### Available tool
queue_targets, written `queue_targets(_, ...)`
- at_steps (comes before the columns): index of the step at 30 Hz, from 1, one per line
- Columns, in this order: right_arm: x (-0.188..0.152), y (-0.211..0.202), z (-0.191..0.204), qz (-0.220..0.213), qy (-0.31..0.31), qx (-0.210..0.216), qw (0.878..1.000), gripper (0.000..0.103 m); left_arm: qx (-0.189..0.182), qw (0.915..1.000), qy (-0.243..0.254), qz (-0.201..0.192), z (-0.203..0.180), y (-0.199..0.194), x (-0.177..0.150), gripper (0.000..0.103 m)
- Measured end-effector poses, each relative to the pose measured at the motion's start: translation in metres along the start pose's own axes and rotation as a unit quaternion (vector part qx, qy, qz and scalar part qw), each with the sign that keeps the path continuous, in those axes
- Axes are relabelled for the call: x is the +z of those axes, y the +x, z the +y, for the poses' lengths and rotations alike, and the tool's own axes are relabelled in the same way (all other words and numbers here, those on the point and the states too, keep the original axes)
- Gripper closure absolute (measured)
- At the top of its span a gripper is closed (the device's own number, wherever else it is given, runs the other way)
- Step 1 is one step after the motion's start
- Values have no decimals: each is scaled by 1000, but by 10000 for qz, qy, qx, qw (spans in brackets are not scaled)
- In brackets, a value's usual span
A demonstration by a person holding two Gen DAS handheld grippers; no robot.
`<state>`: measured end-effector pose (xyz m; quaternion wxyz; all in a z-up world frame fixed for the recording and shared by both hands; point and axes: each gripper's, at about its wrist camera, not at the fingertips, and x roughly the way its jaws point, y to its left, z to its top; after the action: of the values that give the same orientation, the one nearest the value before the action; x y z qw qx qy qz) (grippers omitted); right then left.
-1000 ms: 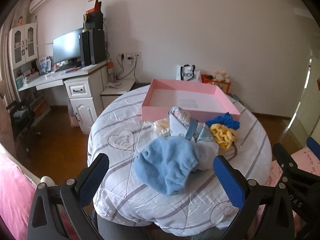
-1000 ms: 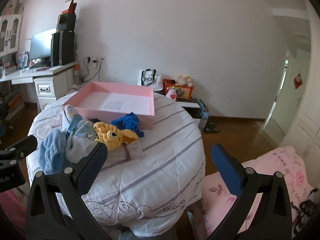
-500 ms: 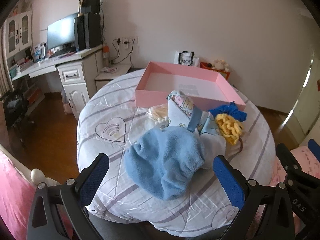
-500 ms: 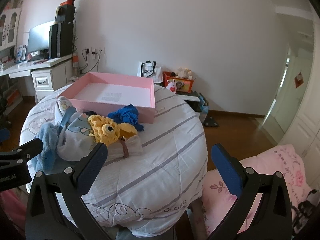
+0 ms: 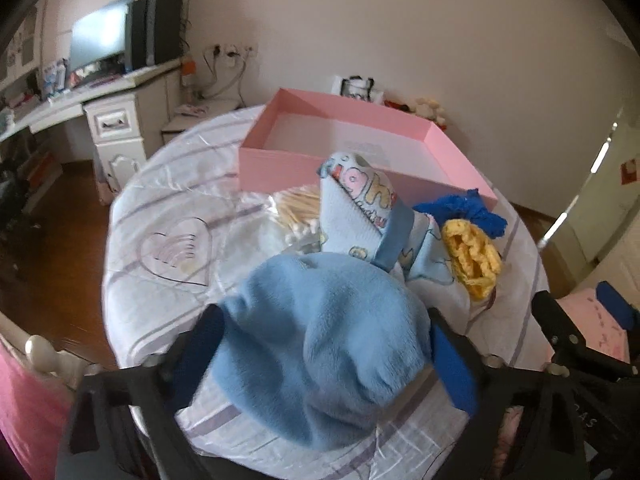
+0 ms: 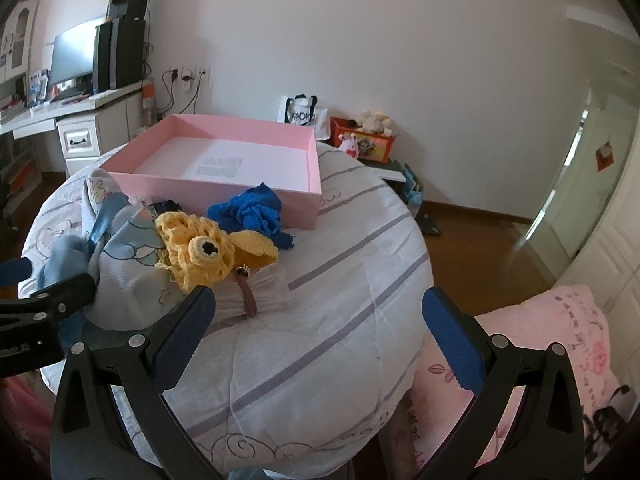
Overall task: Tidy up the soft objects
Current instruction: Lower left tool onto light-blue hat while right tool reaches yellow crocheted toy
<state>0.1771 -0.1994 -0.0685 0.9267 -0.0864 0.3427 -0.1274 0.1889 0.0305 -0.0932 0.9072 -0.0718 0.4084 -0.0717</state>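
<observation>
Fluffy blue cloth [image 5: 320, 340] heaped nearest; yellow crochet toy [image 6: 204, 246] beside pink box [image 6: 216, 188].

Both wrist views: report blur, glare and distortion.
Left wrist view: motion-smeared, the blue fleece cloth and left gripper soft-edged; fisheye bows the walls. Right wrist view: sharper, the yellow crochet toy crisp; bright glare at the doorway, dark vignette corners.

Bare quilt [image 6: 320, 320] ahead of the right gripper [image 6: 318, 322], soft pile [image 6: 176, 248] crowding its left, pink box [image 6: 224, 192] walling the far side, blue fleece [image 5: 320, 340] filling the closing left gripper [image 5: 324, 344]
</observation>
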Motion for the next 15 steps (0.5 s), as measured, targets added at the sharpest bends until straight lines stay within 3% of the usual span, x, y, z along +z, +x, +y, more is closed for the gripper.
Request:
queue_targets(3, 1, 6, 4, 61, -20, 96, 9999, 0, -369, 9992, -78, 130, 7, 11, 3, 43)
queue_targets(7, 7, 12, 7, 123, 39, 383, 9992, 0, -469, 9989, -63, 57, 16, 7, 9, 72)
queue_targets(10, 13, 14, 12, 111, 81, 689, 9975, 0, -422, 9991, -66, 29, 24, 5, 10, 83)
queue_targets(15, 20, 25, 22, 136, 21, 915, 9957, 0, -453, 9988, -156, 18, 36, -4, 11, 86)
